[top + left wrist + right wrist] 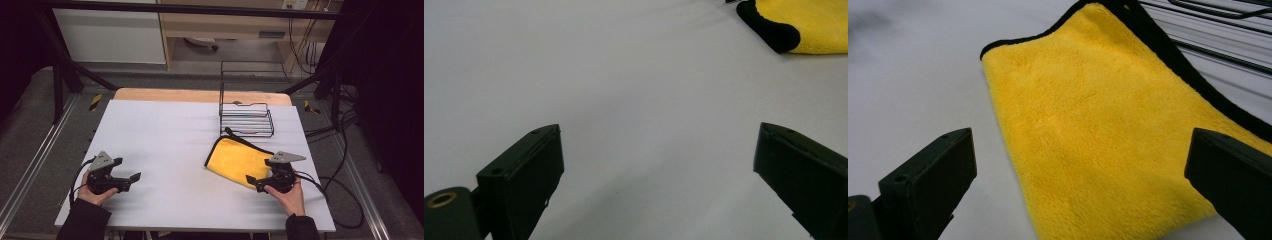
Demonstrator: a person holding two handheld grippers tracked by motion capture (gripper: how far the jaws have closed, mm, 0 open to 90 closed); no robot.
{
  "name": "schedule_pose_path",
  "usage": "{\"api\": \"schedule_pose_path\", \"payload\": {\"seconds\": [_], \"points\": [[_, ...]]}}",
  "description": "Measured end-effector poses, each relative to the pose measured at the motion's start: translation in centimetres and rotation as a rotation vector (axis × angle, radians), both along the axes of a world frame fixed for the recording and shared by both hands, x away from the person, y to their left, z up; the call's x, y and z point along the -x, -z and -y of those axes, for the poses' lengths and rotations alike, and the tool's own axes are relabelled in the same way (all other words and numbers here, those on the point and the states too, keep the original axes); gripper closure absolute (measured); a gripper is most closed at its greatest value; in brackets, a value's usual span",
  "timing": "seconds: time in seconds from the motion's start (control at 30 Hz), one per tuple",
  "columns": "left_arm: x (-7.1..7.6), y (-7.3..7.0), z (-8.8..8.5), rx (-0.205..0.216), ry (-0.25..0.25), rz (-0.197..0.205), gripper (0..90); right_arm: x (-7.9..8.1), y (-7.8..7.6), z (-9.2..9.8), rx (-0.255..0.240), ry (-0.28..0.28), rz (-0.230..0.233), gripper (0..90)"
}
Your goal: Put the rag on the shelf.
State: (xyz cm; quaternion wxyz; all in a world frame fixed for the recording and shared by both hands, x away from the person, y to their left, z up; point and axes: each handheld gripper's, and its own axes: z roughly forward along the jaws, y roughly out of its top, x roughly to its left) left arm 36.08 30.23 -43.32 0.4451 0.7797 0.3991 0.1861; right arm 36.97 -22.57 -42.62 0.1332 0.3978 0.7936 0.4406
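**Yellow cloth, folded, on white surface**

Cloth: yellow, black-edged, lying flat right of centre, just before a black wire rack. Right claw: jaws wide, at the cloth's near edge, holding nothing. Left claw: jaws wide, empty, well apart over the bare surface.

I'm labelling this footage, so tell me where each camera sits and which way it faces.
High view: above the person's side, looking forward and down at the white table; both hands show.
Left gripper view: on the left gripper, facing bare tabletop.
Right gripper view: on the right gripper, facing the folded yellow fleece cloth with black edging.
All three share the cloth.
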Motion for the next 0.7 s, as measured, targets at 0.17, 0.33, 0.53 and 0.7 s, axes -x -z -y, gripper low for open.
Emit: {"api": "schedule_pose_path", "payload": {"seconds": [0.17, 0.33, 0.53, 0.7], "points": [[0.0, 0.0, 0.0, 0.000, -0.004, 0.004, 5.6, -0.1, -0.3, -1.5, 0.012, -0.007, 0.002, 1.6], [0.0, 0.0, 0.0, 0.000, -0.004, 0.001, 5.6, -0.2, -0.2, -3.0, 0.027, -0.019, 0.003, 2.0], [0.0, 0.1, -0.1, 0.003, -0.009, 0.001, 5.6, -0.7, -0.2, -5.3, 0.052, -0.033, 0.004, 3.6], [0.0, 0.1, 0.0, -0.002, -0.006, 0.001, 5.7, -1.1, -0.2, -7.4, 0.068, -0.053, -0.005, 6.5]]}}
